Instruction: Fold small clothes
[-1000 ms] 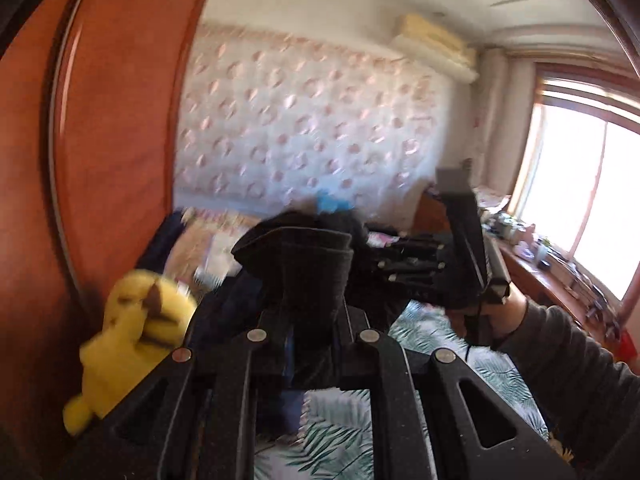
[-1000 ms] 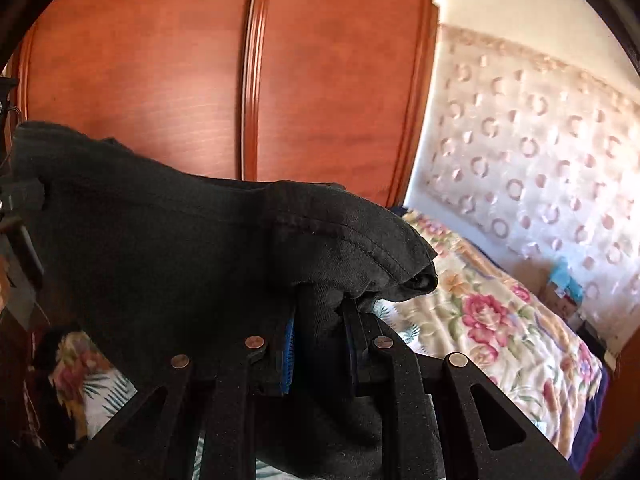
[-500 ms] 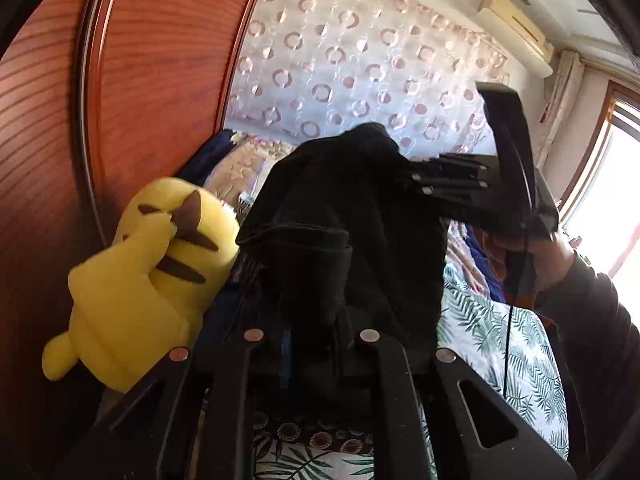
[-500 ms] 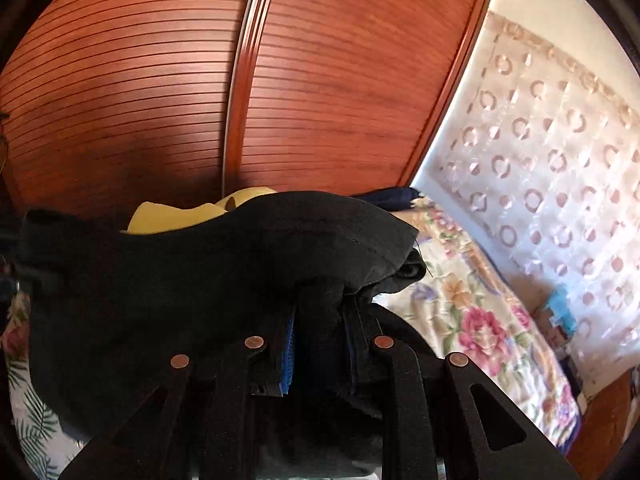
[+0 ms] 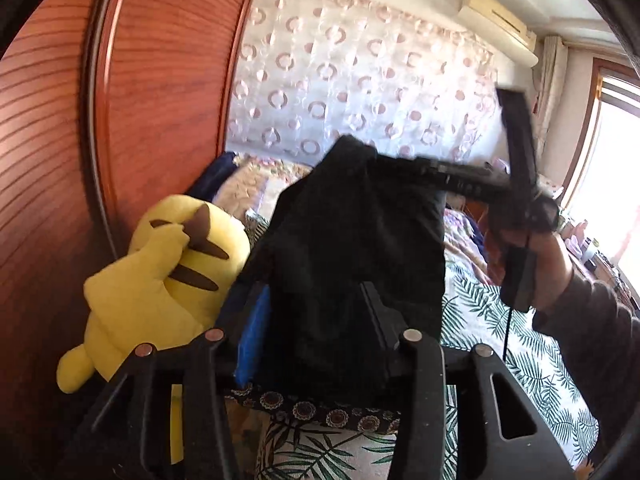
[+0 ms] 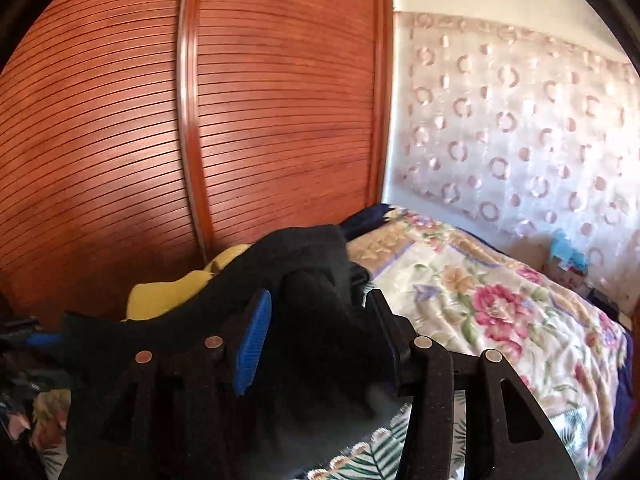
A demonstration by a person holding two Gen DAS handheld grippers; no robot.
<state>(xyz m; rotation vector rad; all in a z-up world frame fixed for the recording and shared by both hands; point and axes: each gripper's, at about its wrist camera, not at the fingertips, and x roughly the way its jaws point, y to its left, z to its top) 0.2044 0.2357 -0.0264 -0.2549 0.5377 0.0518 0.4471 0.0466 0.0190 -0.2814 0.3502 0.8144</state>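
- Left wrist view: our left gripper [image 5: 316, 320] at lower centre, jaws opening, black garment [image 5: 360, 240] between them, pads no longer pinching; yellow plush toy [image 5: 160, 276] at left.
- Right wrist view: our right gripper [image 6: 320, 332] at lower centre, jaws opening, the garment [image 6: 312, 320] slack between them over the floral bedspread [image 6: 500, 312].

Matt black cloth garment [image 5: 360, 240] (seemingly knit)
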